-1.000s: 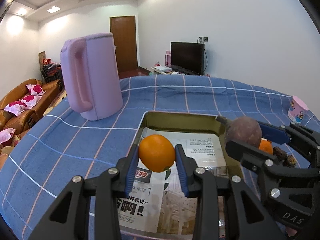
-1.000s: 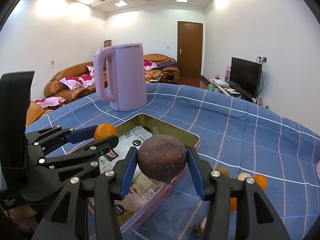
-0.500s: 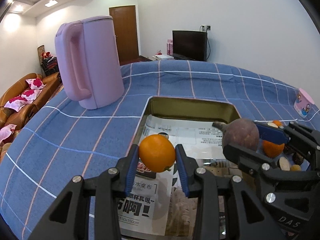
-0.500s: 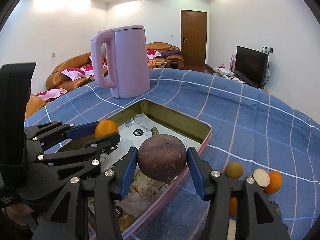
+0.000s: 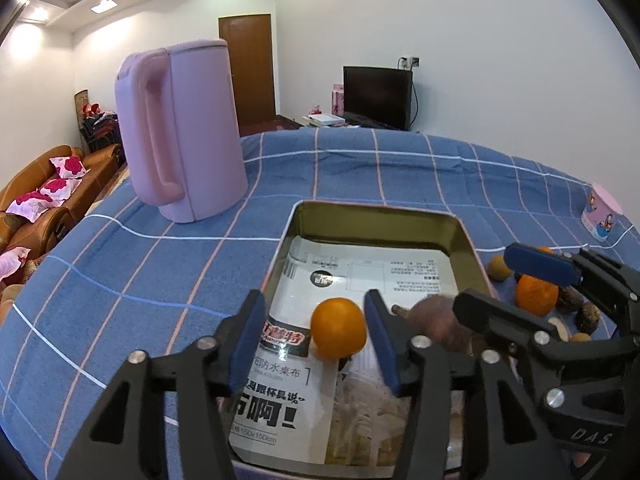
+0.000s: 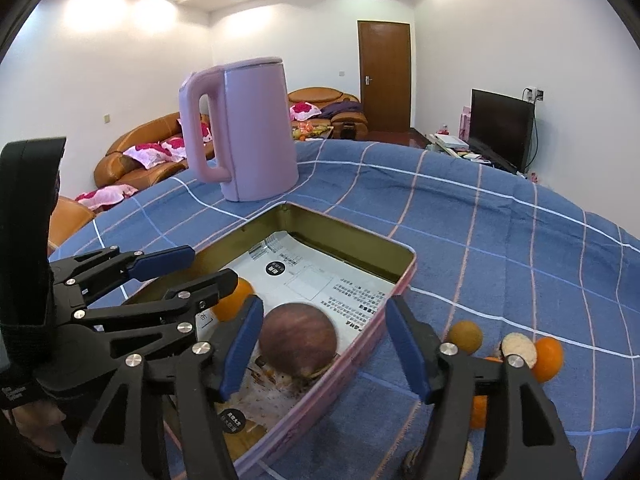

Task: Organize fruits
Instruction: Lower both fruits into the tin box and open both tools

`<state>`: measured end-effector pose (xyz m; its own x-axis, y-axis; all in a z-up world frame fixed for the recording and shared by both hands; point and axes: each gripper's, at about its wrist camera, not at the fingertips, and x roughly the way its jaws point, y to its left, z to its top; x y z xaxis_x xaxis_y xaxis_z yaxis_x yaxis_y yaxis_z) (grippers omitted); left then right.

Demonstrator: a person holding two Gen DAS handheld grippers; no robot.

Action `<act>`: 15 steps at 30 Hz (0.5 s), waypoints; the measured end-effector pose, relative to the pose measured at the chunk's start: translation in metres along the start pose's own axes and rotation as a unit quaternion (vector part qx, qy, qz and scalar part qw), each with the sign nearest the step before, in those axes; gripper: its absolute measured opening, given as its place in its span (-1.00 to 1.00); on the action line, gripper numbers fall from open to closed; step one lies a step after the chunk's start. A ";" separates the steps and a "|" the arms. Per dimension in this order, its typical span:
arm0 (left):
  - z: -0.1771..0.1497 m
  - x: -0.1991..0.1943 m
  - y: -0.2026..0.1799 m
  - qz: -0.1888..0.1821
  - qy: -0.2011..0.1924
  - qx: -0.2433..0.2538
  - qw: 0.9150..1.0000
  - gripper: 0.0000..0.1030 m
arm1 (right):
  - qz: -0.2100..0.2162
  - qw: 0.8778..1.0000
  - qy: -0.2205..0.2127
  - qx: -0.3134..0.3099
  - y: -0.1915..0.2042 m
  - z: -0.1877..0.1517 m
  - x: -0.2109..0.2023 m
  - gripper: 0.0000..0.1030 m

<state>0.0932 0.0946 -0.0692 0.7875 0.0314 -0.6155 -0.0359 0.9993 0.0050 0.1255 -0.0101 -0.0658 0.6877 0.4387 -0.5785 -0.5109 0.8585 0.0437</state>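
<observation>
Blue checked cloth (image 5: 400, 172) covers the whole table, and at its far left stands the big pink kettle (image 5: 184, 132), well clear of the action. Nearer in sits the rectangular tin tray (image 5: 376, 216), lined with printed paper, and that is where the fruit is going. Both grippers hang over the tray's near end, side by side. The left gripper (image 5: 316, 336) is opening its jaws right now, and the orange (image 5: 338, 328) sits between them on the paper, its left side clear of the pad and its right side close against the other, apparently let go. The right gripper (image 6: 324, 344) is opening too, and the dark purple-brown fruit (image 6: 298, 340) lies between the blue pads with a wide gap on its right, down in the tray near the pink rim. So two pieces look delivered. Off to the right, on the cloth just beside the tray, a small heap still waits: another orange (image 6: 548, 358), a little brownish-yellow fruit (image 6: 464, 336), a pale cut piece (image 6: 518, 350) and some darker bits. By this reckoning the sorting is under way, with that heap still to fetch.
</observation>
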 end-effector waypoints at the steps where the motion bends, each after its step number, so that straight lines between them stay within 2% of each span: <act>1: 0.000 -0.002 0.000 0.006 -0.004 -0.001 1.000 0.51 | -0.002 1.000 -0.004 0.002 -0.001 -0.001 -0.004 0.32; 2: 0.001 -0.006 -0.001 0.011 -0.013 0.000 1.000 0.66 | -0.004 1.000 -0.009 0.002 -0.002 -0.002 -0.009 0.37; 4: 0.001 -0.012 -0.005 0.007 -0.023 0.004 1.000 0.74 | -0.007 1.000 -0.015 0.001 -0.004 -0.005 -0.018 0.51; 8: 0.001 -0.027 -0.022 -0.004 -0.040 0.019 0.999 0.74 | -0.035 0.999 -0.027 -0.005 -0.016 -0.018 -0.045 0.54; 15: -0.003 -0.042 -0.062 -0.032 -0.050 0.036 0.998 0.74 | -0.122 0.991 -0.045 0.031 -0.069 -0.047 -0.097 0.54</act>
<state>0.0608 0.0313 -0.0456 0.8448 -0.0338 -0.5339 0.0573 0.9980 0.0275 0.0695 -0.1240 -0.0513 0.8310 0.2358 -0.5039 -0.2937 0.9552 -0.0373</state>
